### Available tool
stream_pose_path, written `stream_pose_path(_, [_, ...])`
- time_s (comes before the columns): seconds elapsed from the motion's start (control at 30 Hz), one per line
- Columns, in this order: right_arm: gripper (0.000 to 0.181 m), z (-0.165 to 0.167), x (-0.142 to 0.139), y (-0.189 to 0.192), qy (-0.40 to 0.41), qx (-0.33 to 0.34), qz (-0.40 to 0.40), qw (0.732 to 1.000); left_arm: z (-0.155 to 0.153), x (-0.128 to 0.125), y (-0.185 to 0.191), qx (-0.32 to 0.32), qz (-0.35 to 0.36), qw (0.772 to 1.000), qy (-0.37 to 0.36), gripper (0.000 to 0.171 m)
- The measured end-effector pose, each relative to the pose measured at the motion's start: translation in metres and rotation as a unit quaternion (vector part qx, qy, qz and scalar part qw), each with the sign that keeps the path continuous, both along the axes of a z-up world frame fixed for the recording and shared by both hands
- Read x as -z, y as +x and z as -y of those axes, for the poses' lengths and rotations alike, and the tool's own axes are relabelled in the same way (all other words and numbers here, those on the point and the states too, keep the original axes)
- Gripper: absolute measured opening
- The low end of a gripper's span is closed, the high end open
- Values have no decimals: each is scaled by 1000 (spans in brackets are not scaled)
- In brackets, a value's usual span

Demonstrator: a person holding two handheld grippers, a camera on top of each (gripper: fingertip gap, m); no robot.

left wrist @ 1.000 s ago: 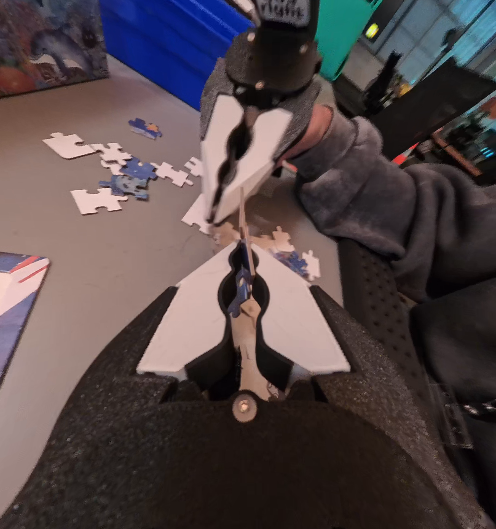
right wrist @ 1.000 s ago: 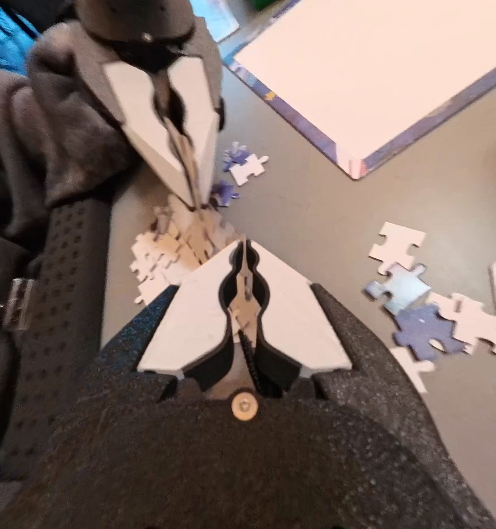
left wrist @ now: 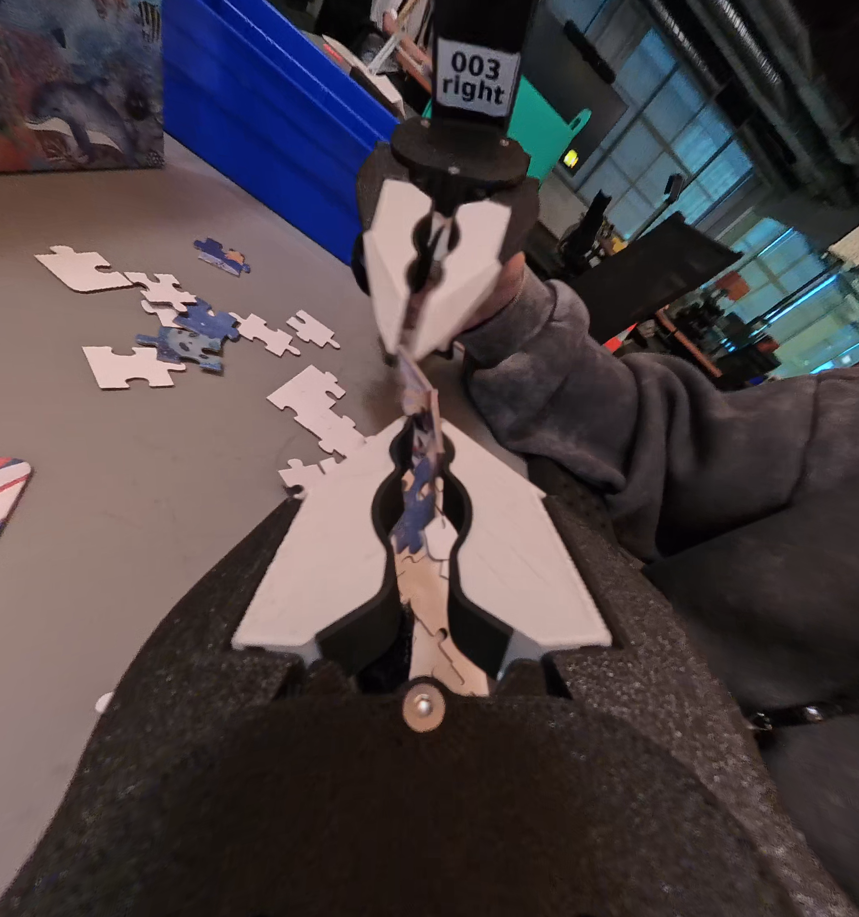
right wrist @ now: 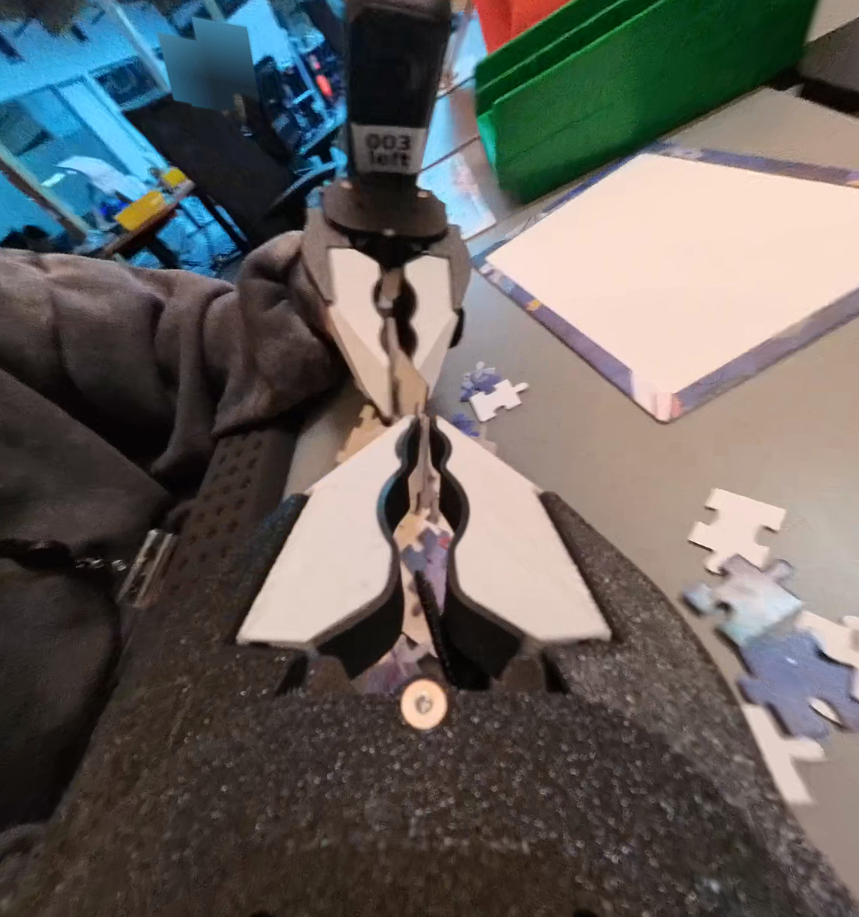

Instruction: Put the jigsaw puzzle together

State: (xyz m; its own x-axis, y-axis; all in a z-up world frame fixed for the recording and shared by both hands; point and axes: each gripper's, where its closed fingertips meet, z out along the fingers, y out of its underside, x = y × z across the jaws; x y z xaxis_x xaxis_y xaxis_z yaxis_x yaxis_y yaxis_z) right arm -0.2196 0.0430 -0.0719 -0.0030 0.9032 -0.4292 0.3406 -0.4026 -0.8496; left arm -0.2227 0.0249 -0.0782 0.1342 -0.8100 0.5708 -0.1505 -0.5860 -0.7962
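Puzzle pieces (left wrist: 420, 501): clamped edge-on in left gripper (left wrist: 420, 426) and right gripper (left wrist: 407, 347), jaws closed on each, tips meeting above the table (left wrist: 119, 496). Risk: tabs misaligned, piece bent or dropped if pressed askew. Compared with a second earlier: both grippers raised higher off the loose pieces (left wrist: 169, 322).

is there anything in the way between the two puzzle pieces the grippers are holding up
Nothing visible. The left gripper and right gripper are each shut on a puzzle piece, held tip to tip above the table; the left's piece already meets the right's piece.
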Motion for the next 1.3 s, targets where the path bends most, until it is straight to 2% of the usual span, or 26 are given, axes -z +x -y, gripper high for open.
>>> stream_pose_path(0.07, [2, -34, 21, 16, 64, 82, 81, 991, 5, -16, -3, 22, 50, 998, -30, 1])
stream_pose_path(0.1, [2, -33, 22, 19, 62, 80, 80, 992, 4, -22, -4, 20, 67, 997, -38, 1])
stream_pose_path(0.17, [1, -30, 14, 20, 34, 73, 54, 995, -4, -19, -7, -4, 53, 998, -25, 1])
stream_pose_path(0.33, [1, -48, 19, 30, 75, 123, 92, 985, -8, 4, -6, -14, -3, 999, -30, 1])
stream_pose_path(0.4, [2, -31, 15, 23, 29, 79, 62, 995, -9, 6, -3, -17, -7, 1000, -22, 1])
stream_pose_path(0.47, [1, 24, -4, 9, -62, -62, 1, 996, -18, -2, -3, -47, 19, 998, -22, 1])
stream_pose_path(0.5, [1, 43, -12, 2, -53, -105, -22, 993, -22, -6, -3, -57, 35, 997, -34, 1])
stream_pose_path(0.53, [1, 48, -11, -6, -31, -110, -18, 993, -25, -11, -3, -62, 57, 995, -51, 1])
stream_pose_path(0.63, [2, 10, 22, -21, 16, -10, 63, 998, -17, -39, -3, -26, 164, 979, -114, 1])
stream_pose_path(0.7, [1, -23, 46, -10, 12, 66, 109, 992, -12, -57, -8, -4, 225, 964, -141, 1])
stream_pose_path(0.73, [2, -28, 52, -6, 14, 76, 115, 990, -12, -60, -9, -1, 234, 962, -143, 2])
stream_pose_path(0.8, [1, -5, 40, -10, -20, 15, 79, 997, -16, -56, -9, -15, 221, 966, -135, 2])
stream_pose_path(0.87, [2, 11, 26, -22, -12, -15, 50, 999, -17, -54, -8, -19, 223, 965, -137, 1])
stream_pose_path(1.0, [1, 44, -18, -36, -25, -91, -62, 994, -19, -46, -1, -28, 208, 968, -139, 7])
stream_pose_path(1.03, [1, 50, -29, -33, -37, -110, -97, 988, -21, -47, -2, -33, 213, 966, -146, 3])
stream_pose_path(1.17, [1, 50, -49, -25, -72, -124, -159, 977, -30, -31, -4, -68, 167, 976, -123, 1])
stream_pose_path(1.23, [1, 29, -27, -31, -37, -61, -95, 993, -31, -28, -3, -71, 156, 977, -123, 1])
stream_pose_path(1.3, [1, 2, 20, -29, 42, 14, 35, 998, -32, -31, -4, -73, 163, 976, -121, 1])
